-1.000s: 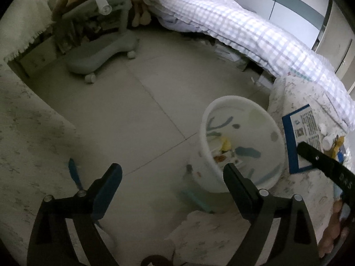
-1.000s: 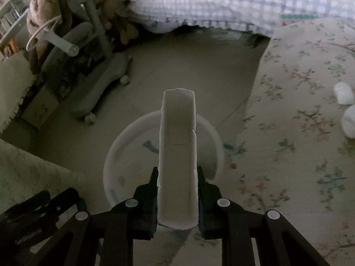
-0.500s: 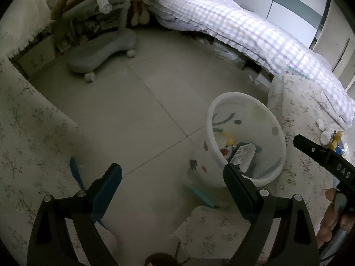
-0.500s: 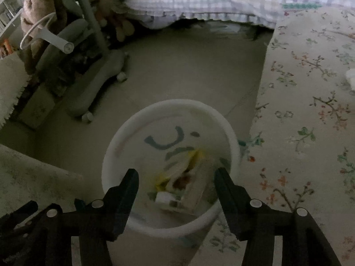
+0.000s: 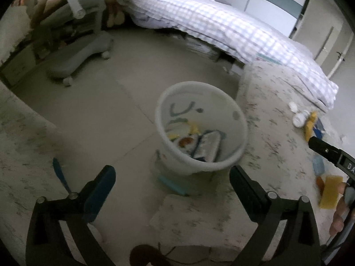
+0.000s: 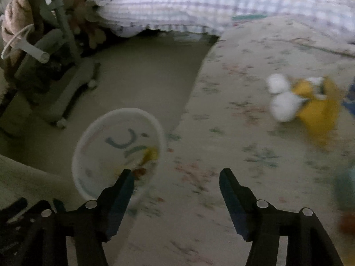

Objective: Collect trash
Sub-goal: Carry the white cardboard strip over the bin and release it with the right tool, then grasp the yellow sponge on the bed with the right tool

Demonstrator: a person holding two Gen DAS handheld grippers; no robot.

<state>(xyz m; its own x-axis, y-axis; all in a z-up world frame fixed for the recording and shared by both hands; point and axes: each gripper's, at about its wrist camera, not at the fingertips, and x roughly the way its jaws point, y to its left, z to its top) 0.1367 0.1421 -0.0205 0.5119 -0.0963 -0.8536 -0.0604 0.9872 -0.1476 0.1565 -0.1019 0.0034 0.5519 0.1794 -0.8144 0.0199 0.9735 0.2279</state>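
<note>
A white waste bin (image 5: 235,115) (image 6: 155,119) stands on the floor beside the flowered table. Inside lie wrappers and the white carton (image 5: 207,146). My left gripper (image 5: 173,173) hangs above the bin's near side, its jaws opening wide, nothing between them. My right gripper (image 6: 176,174) is over the table's edge just right of the bin, jaws opening and empty. On the table lie white crumpled tissues (image 6: 280,102) (image 5: 298,117), a yellow wrapper (image 6: 319,108) (image 5: 310,122) and a yellow packet (image 5: 330,191). The right gripper's finger (image 5: 326,149) shows at the left view's right edge.
A grey wheeled chair base (image 5: 77,59) (image 6: 66,93) stands on the floor at the back left. A bed with a checked quilt (image 5: 233,28) (image 6: 221,6) runs along the back. A blue pen (image 5: 61,175) lies on the left cloth; a teal strip (image 5: 173,186) lies below the bin.
My right gripper let go of the white carton, which dropped into the bin, then swung right over the table. The left gripper's view shifted so the bin sits more central.
</note>
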